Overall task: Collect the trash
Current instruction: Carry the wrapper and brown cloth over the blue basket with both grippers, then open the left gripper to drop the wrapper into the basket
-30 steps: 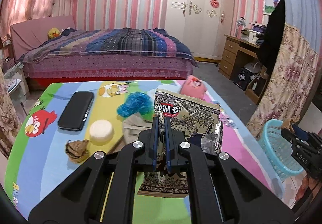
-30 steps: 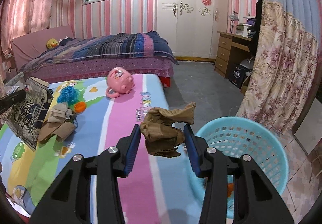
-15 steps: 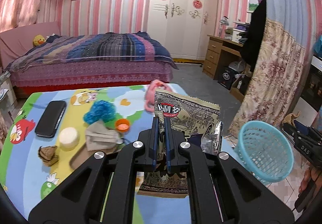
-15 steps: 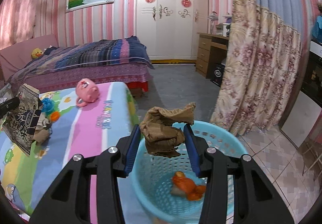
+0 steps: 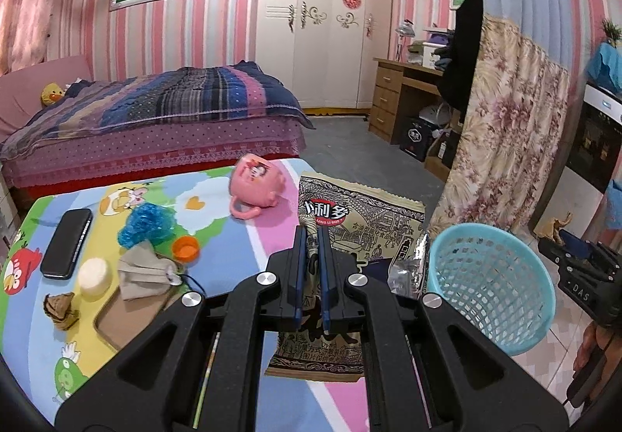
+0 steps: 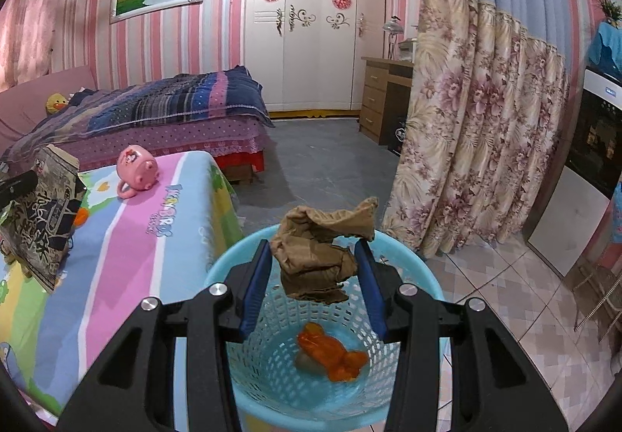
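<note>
My left gripper [image 5: 311, 237] is shut on an empty printed snack bag [image 5: 361, 230] and holds it above the table's right edge, next to the blue basket [image 5: 490, 282]. The bag also shows in the right wrist view [image 6: 42, 214]. My right gripper [image 6: 313, 257] is shut on a crumpled brown paper wad [image 6: 318, 255] and holds it directly over the blue basket [image 6: 248, 373]. An orange wrapper [image 6: 334, 352] lies in the basket's bottom. Another brown paper wad [image 5: 60, 309] lies on the table at the left.
On the cartoon tablecloth [image 5: 233, 249] lie a black phone [image 5: 66, 241], white disc [image 5: 93, 272], blue scrunchie [image 5: 145, 224], orange cap [image 5: 185, 247], grey cloth [image 5: 144, 274] and pink mug [image 5: 254, 191]. A floral curtain [image 6: 478, 144] hangs right of the basket. A bed [image 5: 147, 129] stands behind.
Both grippers have moved right toward the basket. The right gripper, carrying the paper wad, went from over the table edge to above the basket. The left still holds the bag.
</note>
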Tool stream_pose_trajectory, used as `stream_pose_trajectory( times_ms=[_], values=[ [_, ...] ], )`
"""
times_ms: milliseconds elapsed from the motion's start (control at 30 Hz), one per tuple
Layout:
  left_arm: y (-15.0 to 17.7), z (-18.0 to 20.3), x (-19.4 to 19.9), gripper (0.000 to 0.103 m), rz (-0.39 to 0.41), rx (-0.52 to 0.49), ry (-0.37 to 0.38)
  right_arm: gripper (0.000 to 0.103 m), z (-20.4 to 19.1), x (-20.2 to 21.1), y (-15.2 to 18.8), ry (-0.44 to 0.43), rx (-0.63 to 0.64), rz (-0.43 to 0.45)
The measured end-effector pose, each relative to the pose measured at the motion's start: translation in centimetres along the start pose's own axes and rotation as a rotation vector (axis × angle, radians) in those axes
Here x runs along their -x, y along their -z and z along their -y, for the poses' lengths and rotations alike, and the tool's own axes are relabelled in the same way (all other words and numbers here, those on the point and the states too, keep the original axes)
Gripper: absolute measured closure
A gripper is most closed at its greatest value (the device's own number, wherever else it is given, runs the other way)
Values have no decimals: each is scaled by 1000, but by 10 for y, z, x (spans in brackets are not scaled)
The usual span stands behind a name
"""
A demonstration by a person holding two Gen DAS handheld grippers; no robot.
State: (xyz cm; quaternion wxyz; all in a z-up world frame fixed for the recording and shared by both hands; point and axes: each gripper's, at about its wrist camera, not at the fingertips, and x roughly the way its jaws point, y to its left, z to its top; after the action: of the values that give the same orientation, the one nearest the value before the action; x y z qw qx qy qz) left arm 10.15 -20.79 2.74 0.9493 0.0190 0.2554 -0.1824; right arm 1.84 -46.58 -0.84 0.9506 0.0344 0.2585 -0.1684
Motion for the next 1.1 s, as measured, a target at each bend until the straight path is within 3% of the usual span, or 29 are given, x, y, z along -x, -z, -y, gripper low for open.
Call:
stream_pose_trajectory(
  times_ms=[500, 867, 1100],
  values=[
    [-2, 47, -27, 98, -29, -69, 79, 59, 31, -3, 12, 45, -45, -11],
    [-3, 99, -65, 98, -56, -127, 156, 59, 58, -12, 22, 81, -91, -21],
    [10, 139, -97, 97, -94, -180, 155, 59, 73, -17, 29, 94, -113, -38]
  ],
)
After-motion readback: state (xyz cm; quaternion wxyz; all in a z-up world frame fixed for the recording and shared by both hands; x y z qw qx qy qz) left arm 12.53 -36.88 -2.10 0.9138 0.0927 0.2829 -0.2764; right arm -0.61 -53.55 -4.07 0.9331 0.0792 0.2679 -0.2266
